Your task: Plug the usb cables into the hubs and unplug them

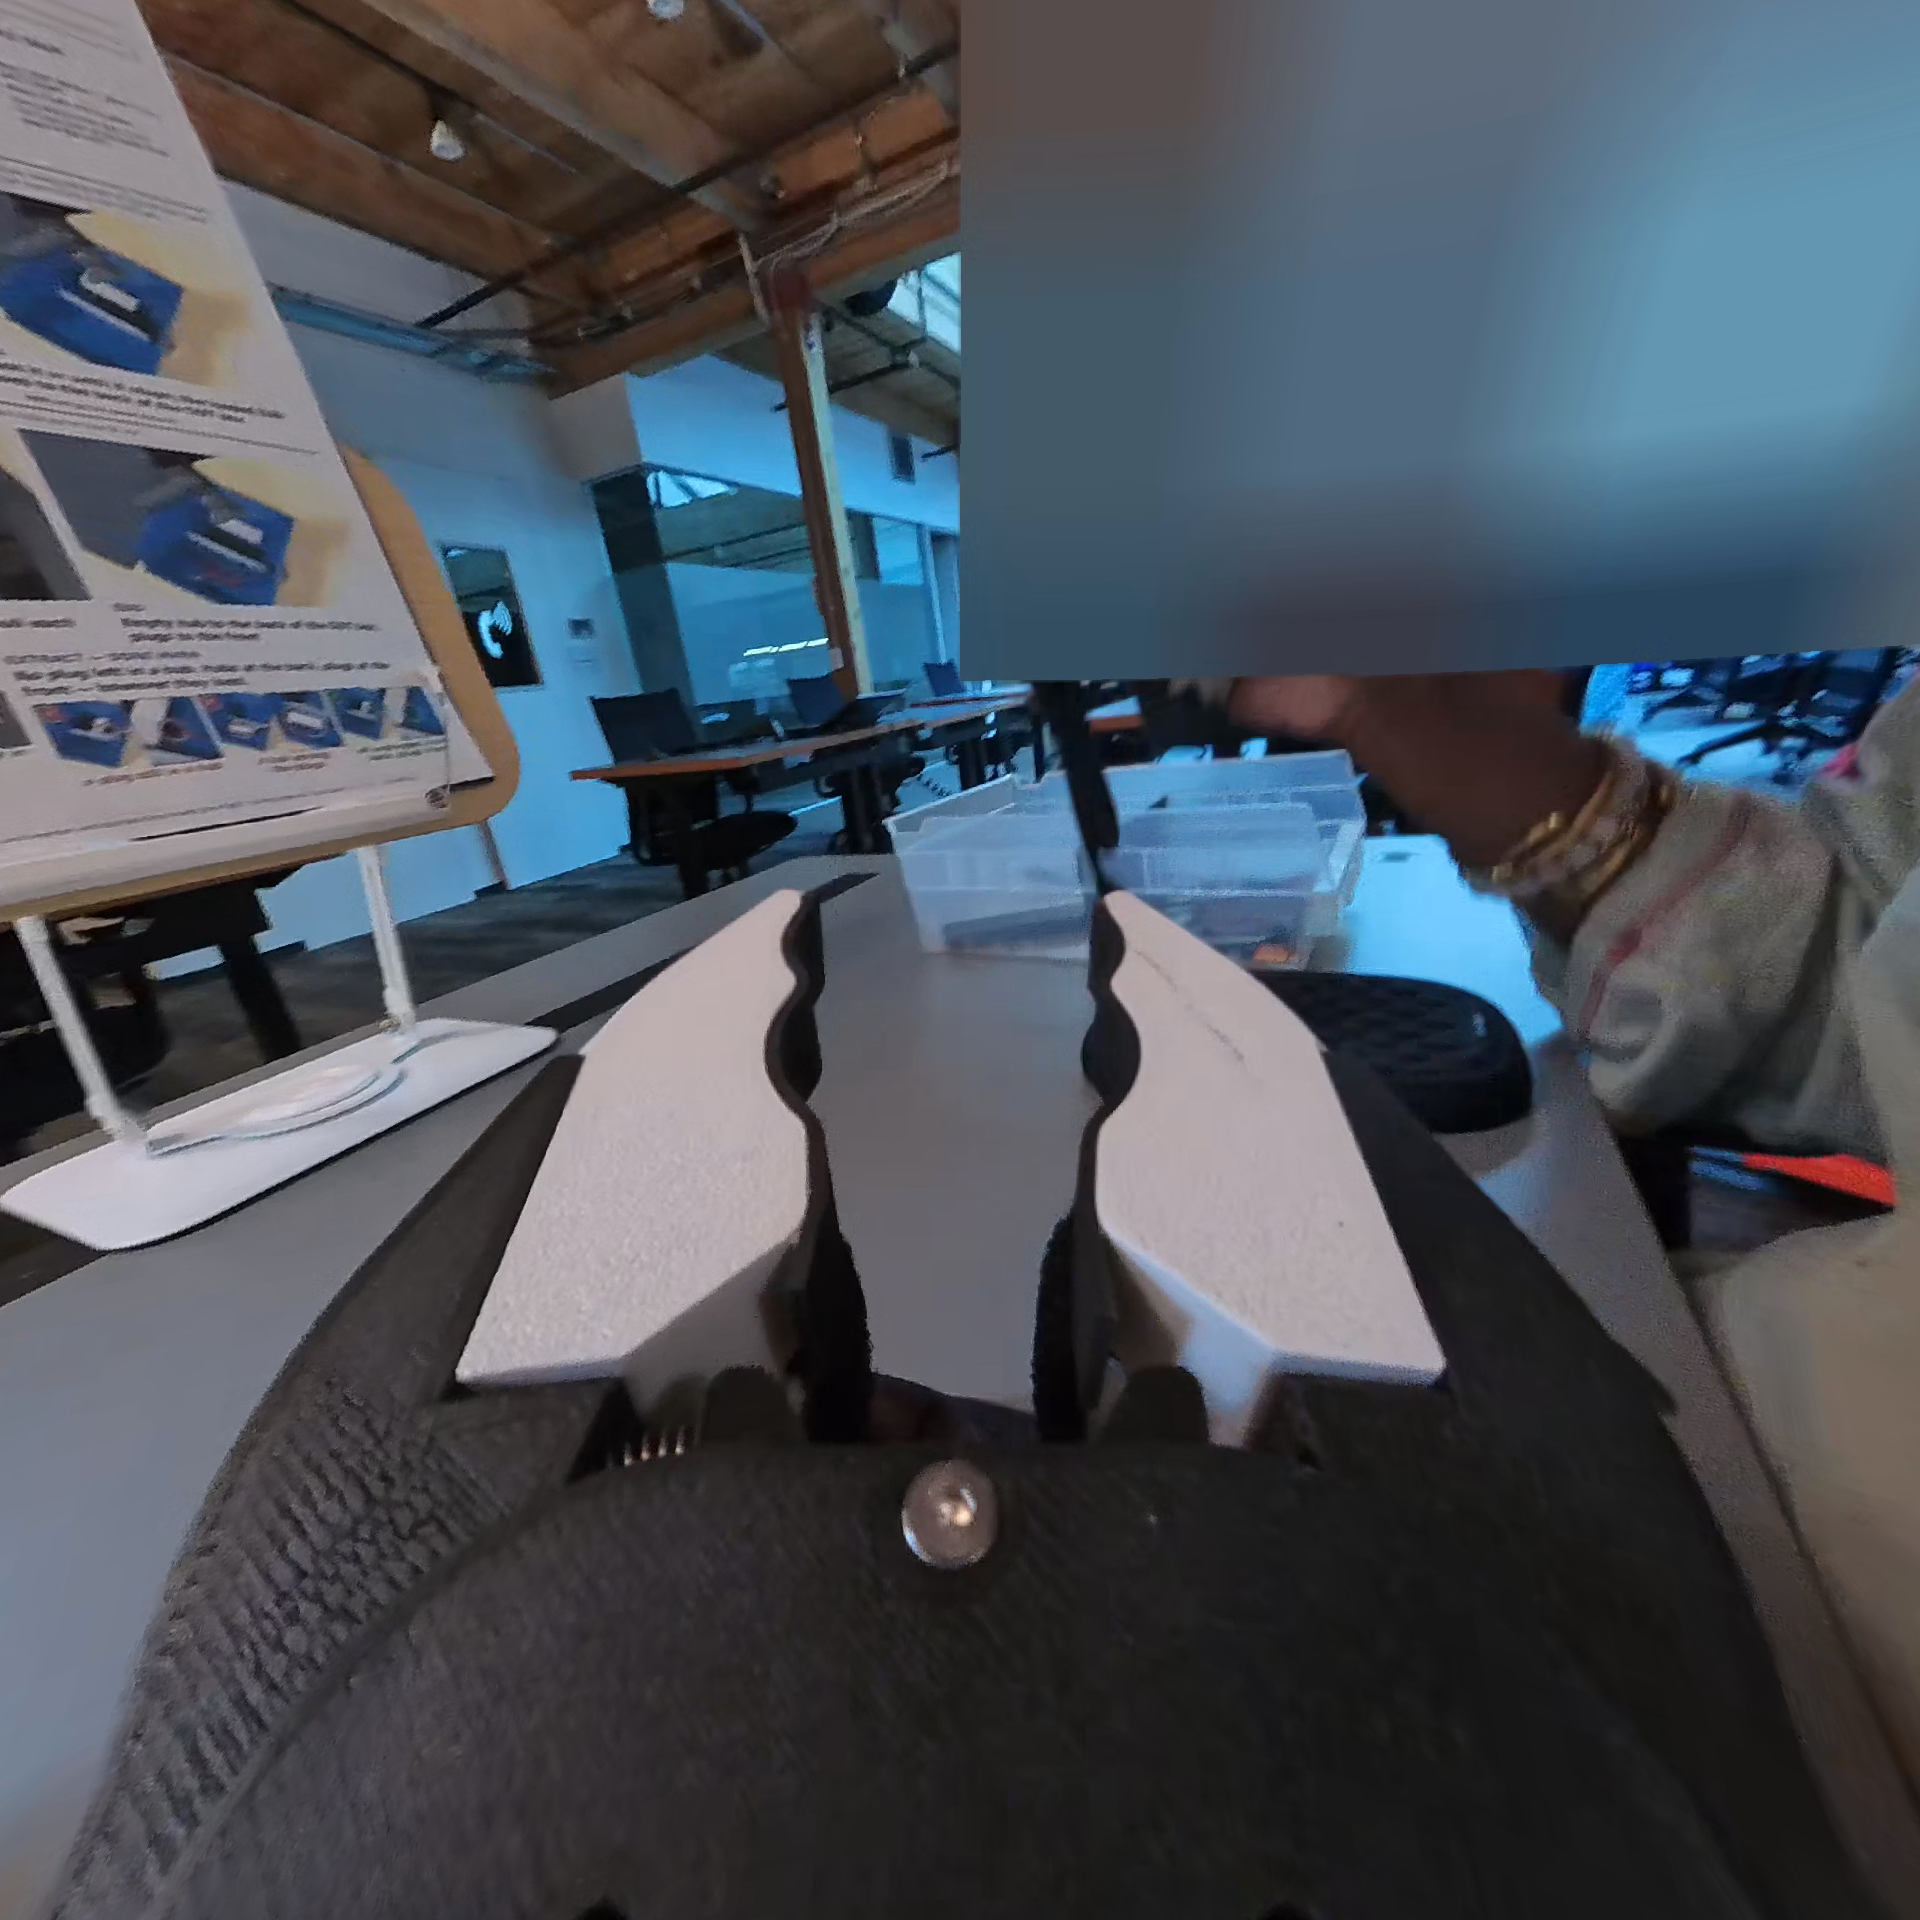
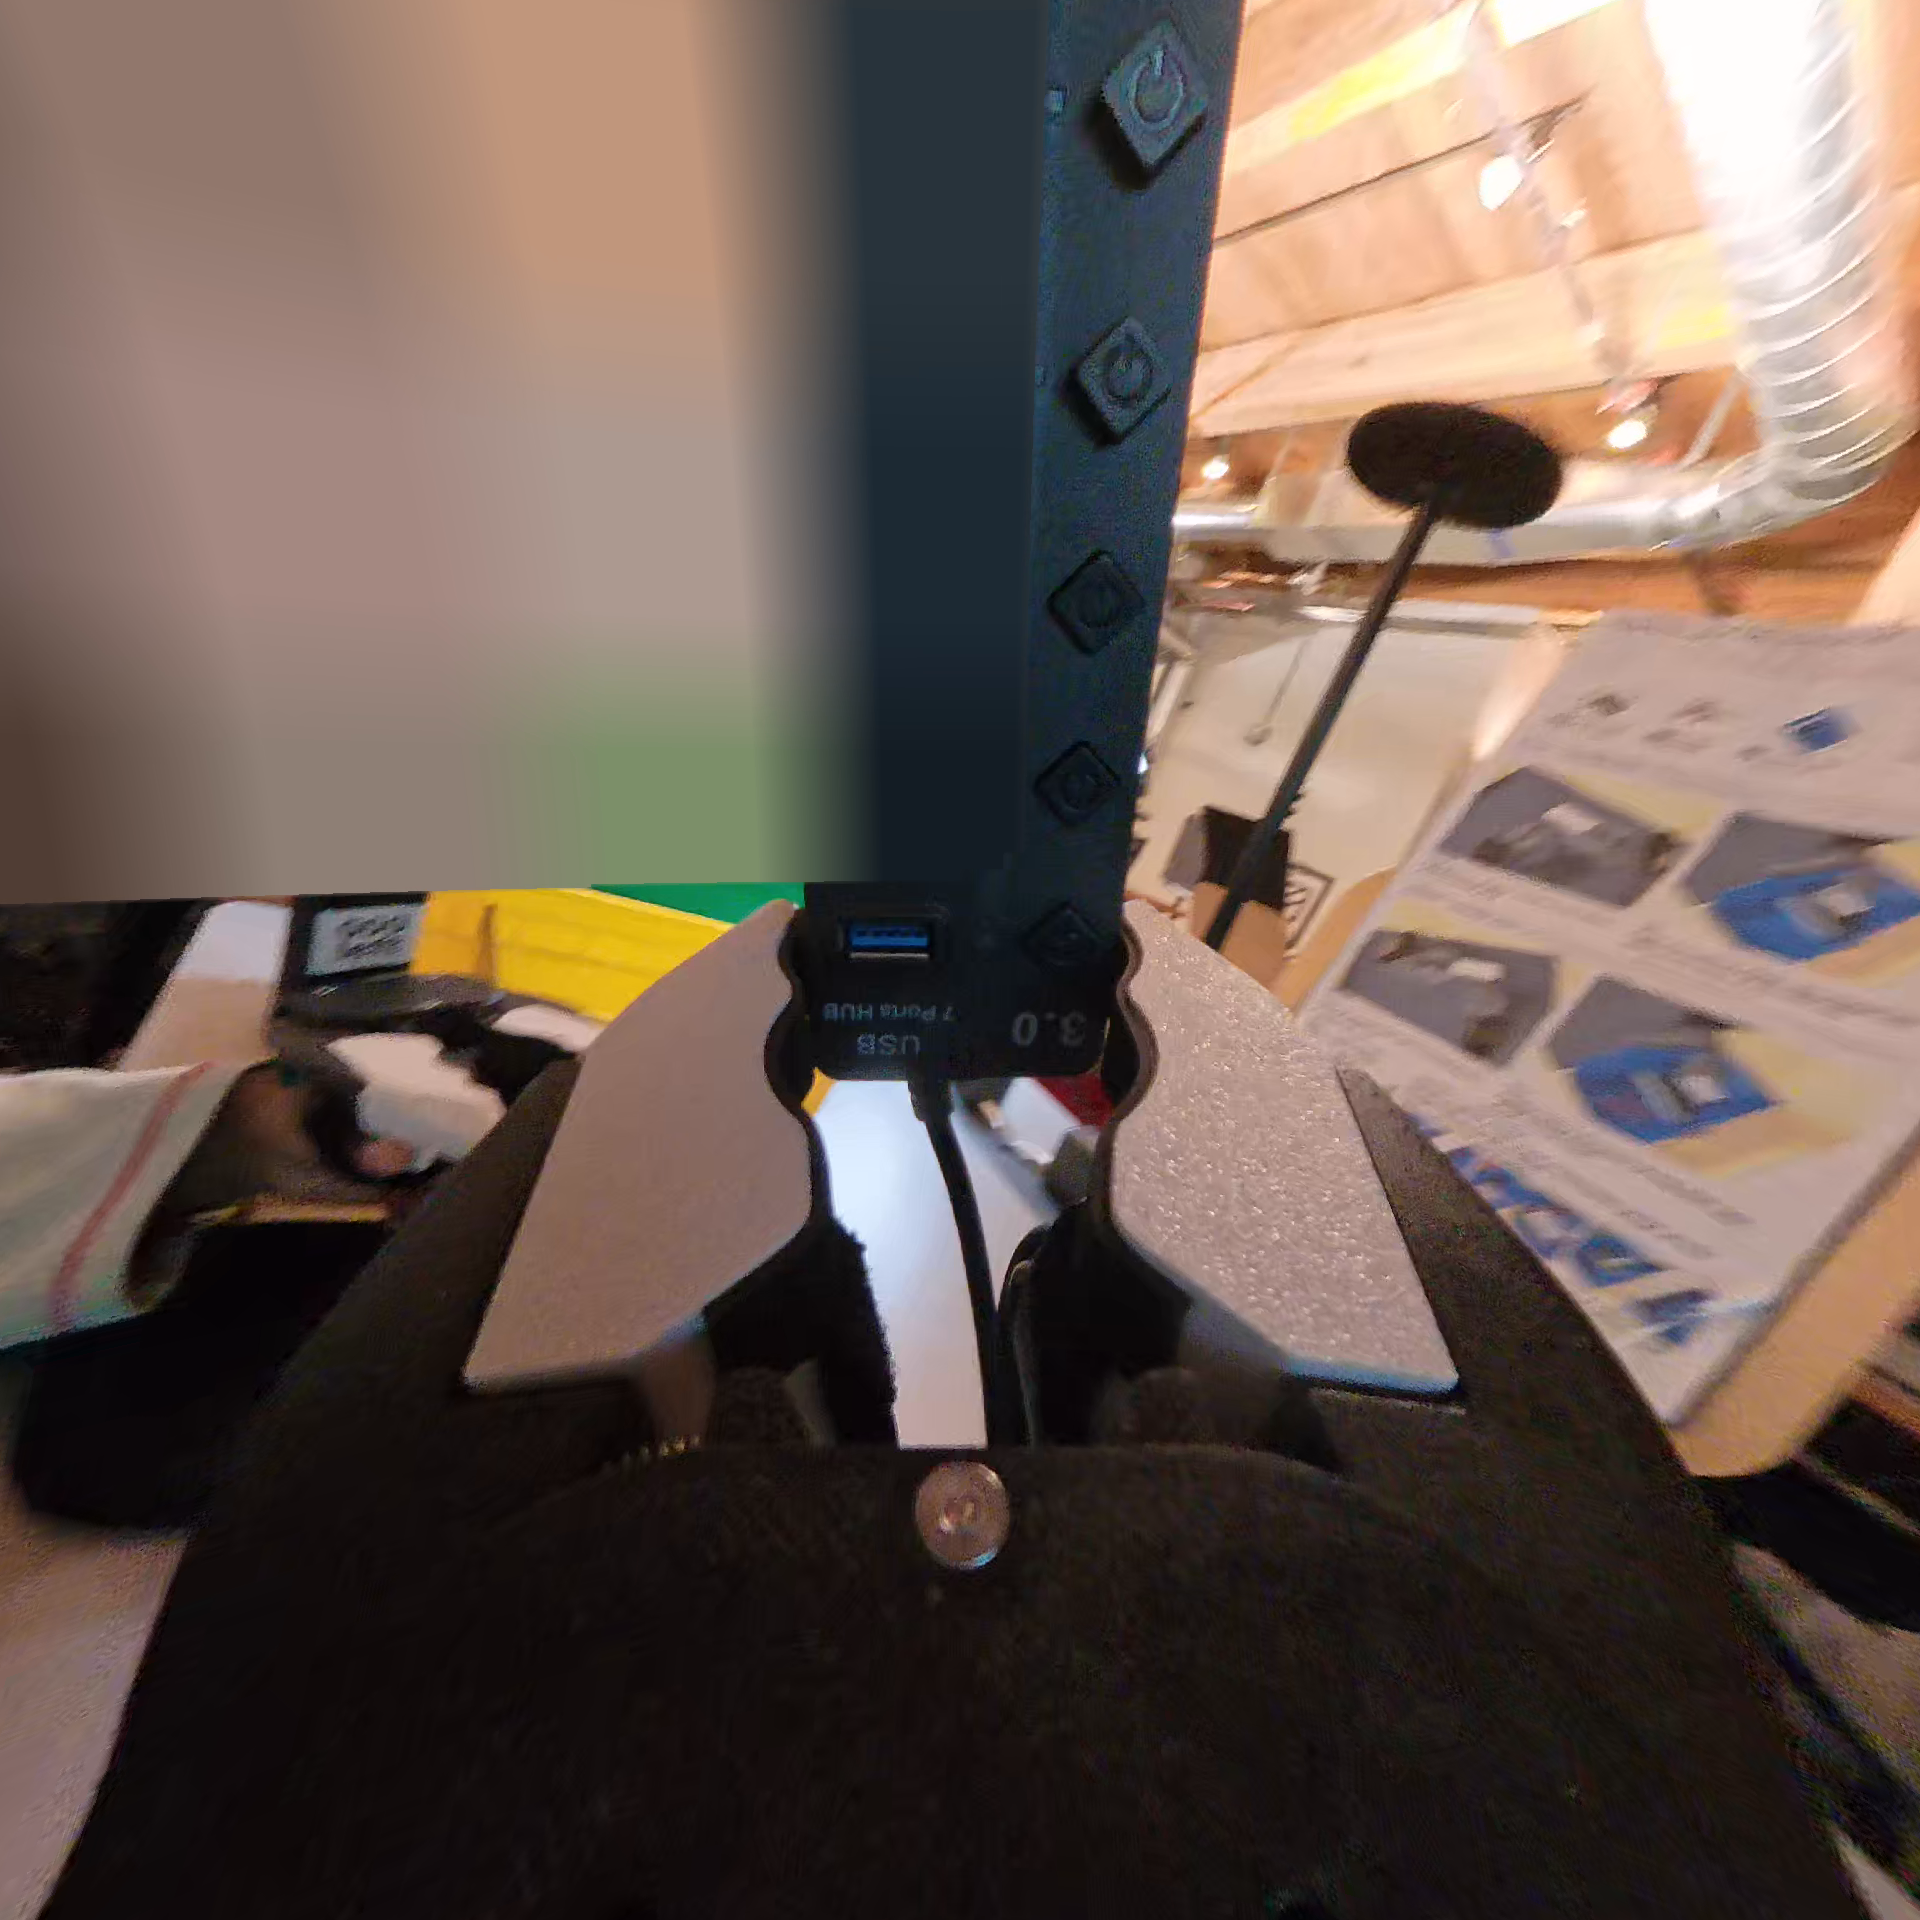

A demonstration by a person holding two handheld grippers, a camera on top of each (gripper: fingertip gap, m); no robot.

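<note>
- Right gripper (image 2: 954, 997): fingers pinch the near end of a black USB hub (image 2: 1091, 520), which rises upright from the jaws.
- Hub bears white printing, one blue port (image 2: 890, 937), five square buttons visible; black cable (image 2: 961, 1226) trails from its held end.
- Left gripper (image 1: 951, 935): fingers spread, empty, over grey table (image 1: 208, 1403).
- Instruction sheet (image 1: 187, 499) stands left of the left gripper.

Black hub (image 2: 997, 623) — upright, one blue port visible, cable (image 2: 961, 1247) trailing from bottom end.
</note>
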